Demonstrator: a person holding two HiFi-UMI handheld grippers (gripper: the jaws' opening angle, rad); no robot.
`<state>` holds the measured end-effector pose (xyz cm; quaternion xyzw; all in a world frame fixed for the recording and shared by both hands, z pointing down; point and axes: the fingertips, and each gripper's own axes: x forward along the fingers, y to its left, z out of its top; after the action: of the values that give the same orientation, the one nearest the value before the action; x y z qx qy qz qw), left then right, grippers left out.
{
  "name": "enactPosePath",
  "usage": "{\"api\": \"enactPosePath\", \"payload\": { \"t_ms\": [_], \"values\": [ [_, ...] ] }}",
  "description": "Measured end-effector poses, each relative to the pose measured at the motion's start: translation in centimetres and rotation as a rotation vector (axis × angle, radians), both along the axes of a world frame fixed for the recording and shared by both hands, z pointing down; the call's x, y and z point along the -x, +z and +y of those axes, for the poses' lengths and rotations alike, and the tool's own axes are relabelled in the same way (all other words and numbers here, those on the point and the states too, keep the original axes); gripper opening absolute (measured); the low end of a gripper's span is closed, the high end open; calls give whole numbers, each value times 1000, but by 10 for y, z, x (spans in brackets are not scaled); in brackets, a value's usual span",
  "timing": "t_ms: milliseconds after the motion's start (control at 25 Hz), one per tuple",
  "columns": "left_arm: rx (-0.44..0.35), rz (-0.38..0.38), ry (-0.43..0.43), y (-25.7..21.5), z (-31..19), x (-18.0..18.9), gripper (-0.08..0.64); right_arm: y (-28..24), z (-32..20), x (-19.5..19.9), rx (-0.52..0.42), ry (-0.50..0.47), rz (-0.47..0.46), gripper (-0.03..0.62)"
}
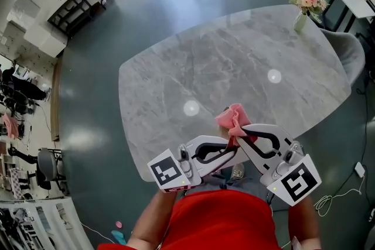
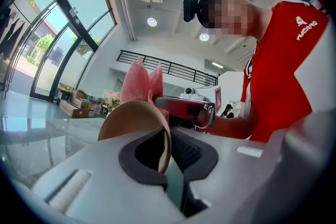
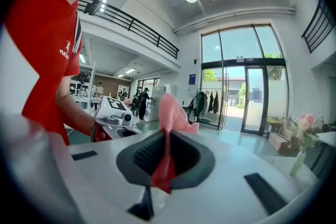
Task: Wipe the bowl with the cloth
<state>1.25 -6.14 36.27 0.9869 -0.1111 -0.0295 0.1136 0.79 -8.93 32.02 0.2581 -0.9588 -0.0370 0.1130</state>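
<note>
The bowl is a tan one. Its thin rim is pinched between the jaws of your left claw, and the rounded wall bulges out ahead of the tips and to their left. That claw is clamped on the rim, with almost no gap between the pads.

The cloth is pink. It is caught in your right claw, whose jaws are nearly together on it. One fold runs down between the pads and the rest stands up in a bunch past the tips.

From the left claw, the cloth rises just beyond the bowl's far rim. No view shows whether the two touch. From above, your two claws meet tip to tip in front of your chest, the left claw coming in under the right claw, and the cloth pokes up where they cross.

The grey marble table spreads out ahead of both claws. A vase of pink flowers stands at its far edge, well ahead and to the right of the right claw.
</note>
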Motion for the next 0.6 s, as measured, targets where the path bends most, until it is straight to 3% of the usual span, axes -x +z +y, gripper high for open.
{"api": "enactPosePath", "payload": {
  "t_ms": [160,400,520,600],
  "values": [
    [22,-38,15,10,-14,-14,25,14,-38,-25,30,55,-19,17],
    [43,-89,-4,12,1,0,23,20,-40,-22,31,114,-6,17],
    [30,-163,-58,26,-10,2,25,29,-47,-27,37,146,22,17],
    [-27,-246,-89,41,-19,4,25,38,-50,-30,48,156,54,17]
  ]
}}
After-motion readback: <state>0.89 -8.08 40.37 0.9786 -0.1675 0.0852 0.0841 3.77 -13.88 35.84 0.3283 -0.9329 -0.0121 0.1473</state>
